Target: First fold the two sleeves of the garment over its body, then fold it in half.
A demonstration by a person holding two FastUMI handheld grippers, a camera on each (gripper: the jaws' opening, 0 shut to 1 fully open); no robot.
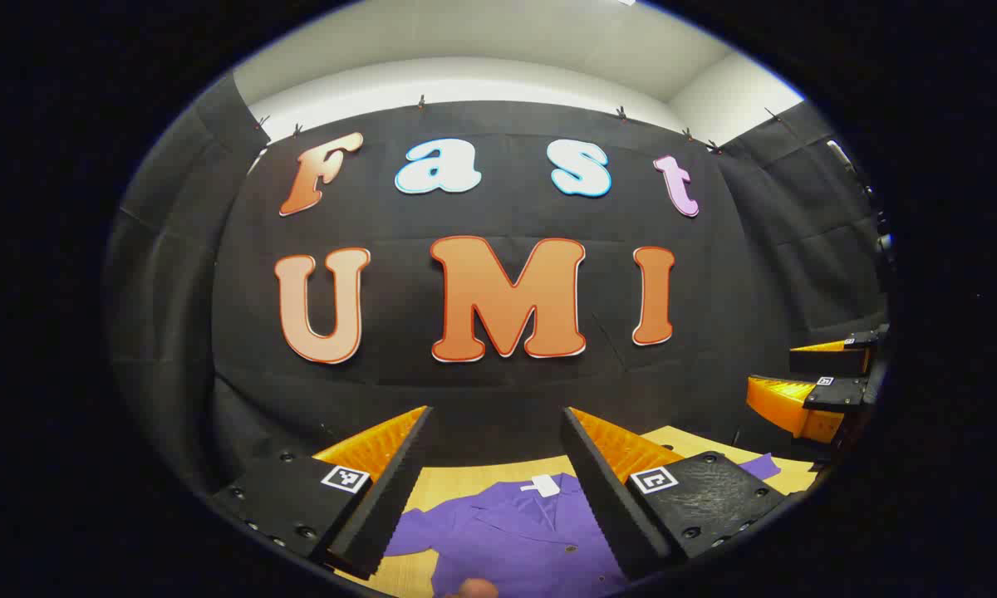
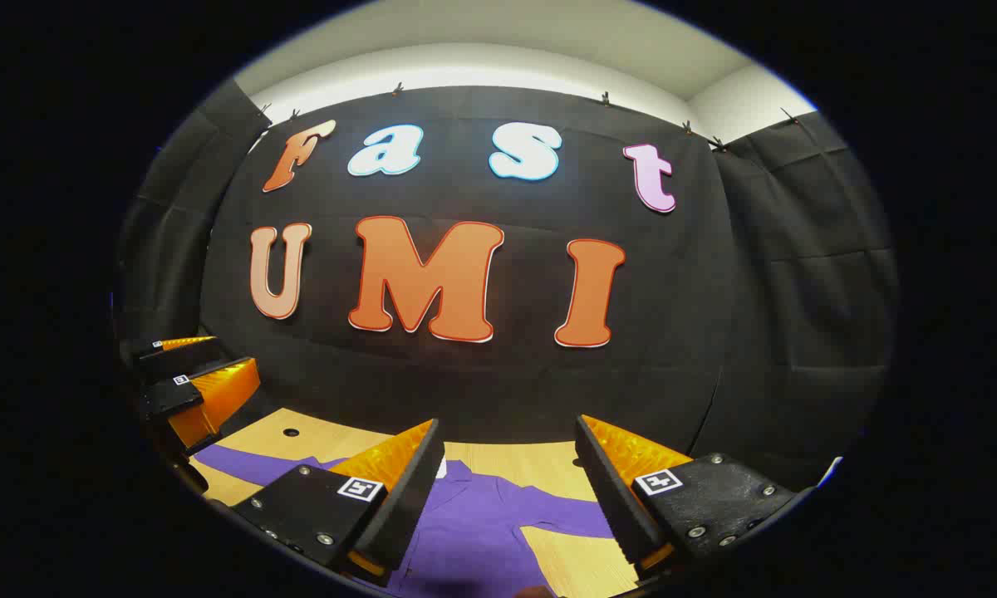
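Black cloth wall behind a wooden counter. Purple garment lies flat on it, sleeves spread, below and ahead of both tongs. Left tongs released, holding nothing; right tongs released too, just beside the left.

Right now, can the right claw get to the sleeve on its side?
Probably yes. The right claw is open and hovers above the purple shirt. That sleeve lies flat on the table with nothing over it.
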